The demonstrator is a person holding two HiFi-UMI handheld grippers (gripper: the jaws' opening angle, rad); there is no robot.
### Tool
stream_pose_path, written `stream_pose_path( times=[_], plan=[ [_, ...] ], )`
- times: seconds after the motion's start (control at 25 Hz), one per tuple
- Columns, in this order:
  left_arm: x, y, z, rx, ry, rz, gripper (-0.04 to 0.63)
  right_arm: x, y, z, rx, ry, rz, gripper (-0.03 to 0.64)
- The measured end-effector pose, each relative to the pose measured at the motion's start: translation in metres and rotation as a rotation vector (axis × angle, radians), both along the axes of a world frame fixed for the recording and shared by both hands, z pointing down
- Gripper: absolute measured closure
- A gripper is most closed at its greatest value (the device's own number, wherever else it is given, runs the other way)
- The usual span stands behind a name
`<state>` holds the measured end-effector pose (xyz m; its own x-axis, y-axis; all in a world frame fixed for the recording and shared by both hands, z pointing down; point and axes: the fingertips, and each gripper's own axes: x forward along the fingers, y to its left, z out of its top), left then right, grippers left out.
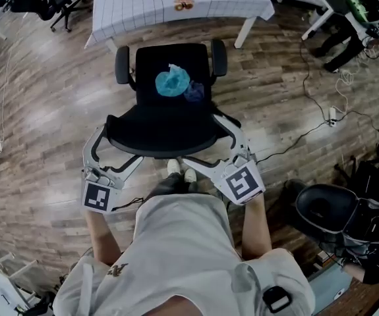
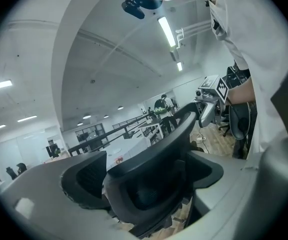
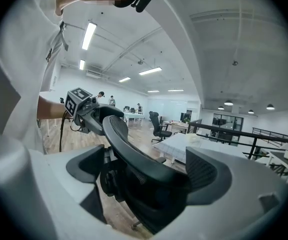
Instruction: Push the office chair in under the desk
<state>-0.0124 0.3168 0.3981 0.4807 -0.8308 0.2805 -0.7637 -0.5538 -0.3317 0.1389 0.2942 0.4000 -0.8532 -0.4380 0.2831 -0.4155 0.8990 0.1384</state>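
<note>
The black office chair stands on the wood floor, its seat turned toward the white-clothed desk. A teal crumpled thing and a dark blue one lie on the seat. The curved backrest is nearest me. My left gripper is open at the backrest's left end and my right gripper is open at its right end. In the left gripper view the backrest passes between the spread jaws of the left gripper. The right gripper view shows the backrest inside the right gripper the same way.
A second black chair stands at the far left corner. Cables trail over the floor to the right. A black round bag and dark gear sit at my right. My feet are just behind the chair.
</note>
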Motion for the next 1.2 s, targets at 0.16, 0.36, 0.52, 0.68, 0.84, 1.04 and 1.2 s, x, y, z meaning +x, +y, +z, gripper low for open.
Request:
stream_pose_path(
  times=[0.16, 0.36, 0.52, 0.68, 0.84, 1.04, 1.2],
  plan=[
    [0.002, -0.016, 0.001, 0.008, 0.022, 0.022, 0.13, 0.0, -0.016, 0.004, -0.019, -0.002, 0.011, 0.112],
    [0.003, -0.026, 0.002, -0.004, 0.037, 0.048, 0.131, -0.002, -0.023, 0.005, -0.027, -0.015, 0.015, 0.112],
    [0.006, -0.034, 0.0, -0.005, 0.05, 0.082, 0.133, -0.002, -0.028, 0.004, -0.038, -0.057, -0.001, 0.114],
    [0.006, -0.038, -0.001, 0.005, 0.064, 0.113, 0.132, -0.002, -0.03, 0.004, -0.04, -0.063, -0.004, 0.112],
    [0.002, -0.041, -0.003, 0.015, 0.085, 0.114, 0.13, -0.005, -0.033, 0.003, -0.053, -0.07, 0.005, 0.107],
    [0.0, -0.048, -0.001, 0.015, 0.095, 0.126, 0.13, -0.006, -0.038, 0.005, -0.06, -0.061, 0.023, 0.101],
    [-0.003, -0.053, -0.001, 0.023, 0.096, 0.138, 0.13, -0.01, -0.042, 0.006, -0.056, -0.058, 0.027, 0.098]
  ],
)
